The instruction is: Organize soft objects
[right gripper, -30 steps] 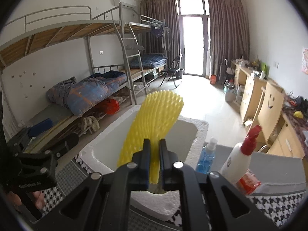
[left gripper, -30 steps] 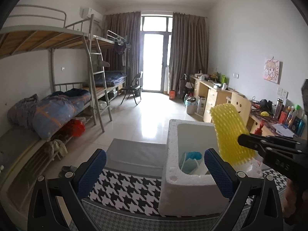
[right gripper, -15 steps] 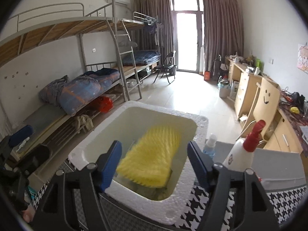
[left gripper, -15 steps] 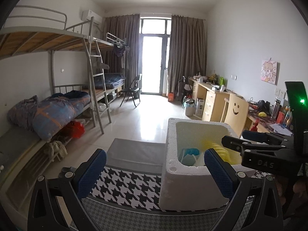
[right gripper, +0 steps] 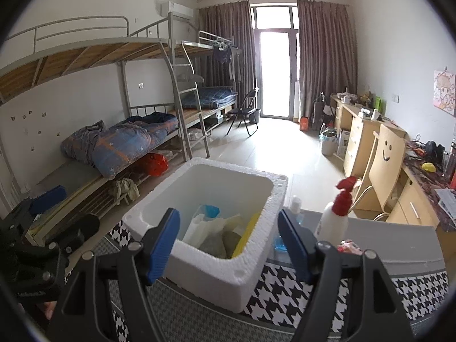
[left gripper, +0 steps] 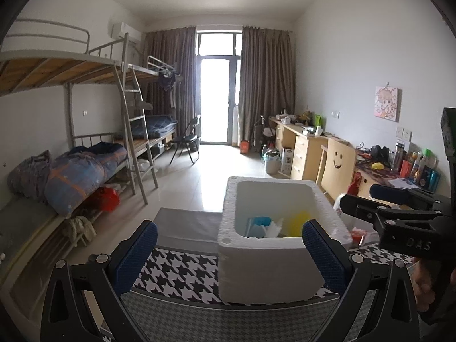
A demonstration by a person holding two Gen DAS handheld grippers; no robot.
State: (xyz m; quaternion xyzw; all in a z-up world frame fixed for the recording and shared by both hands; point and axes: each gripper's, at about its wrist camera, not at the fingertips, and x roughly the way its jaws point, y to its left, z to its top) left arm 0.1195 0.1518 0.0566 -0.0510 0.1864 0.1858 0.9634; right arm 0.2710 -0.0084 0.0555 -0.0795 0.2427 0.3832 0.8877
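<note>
Yellow foam net [right gripper: 247, 235] beyond parted tongs [right gripper: 229, 246]

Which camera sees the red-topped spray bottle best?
The right wrist view: the spray bottle stands whole beside the foam box. The left wrist view hides it almost entirely behind the box and the right tool.

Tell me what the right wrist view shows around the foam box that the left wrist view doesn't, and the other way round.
Only the right wrist view shows the spray bottle with the red trigger and the clear bottle of blue liquid beside the box, plus grey cloth inside it. Only the left wrist view shows the right gripper from the side, beside the box, its jaws opening with nothing between them. Both show the white foam box on the houndstooth cloth, with the yellow foam net and a blue item lying inside.
</note>
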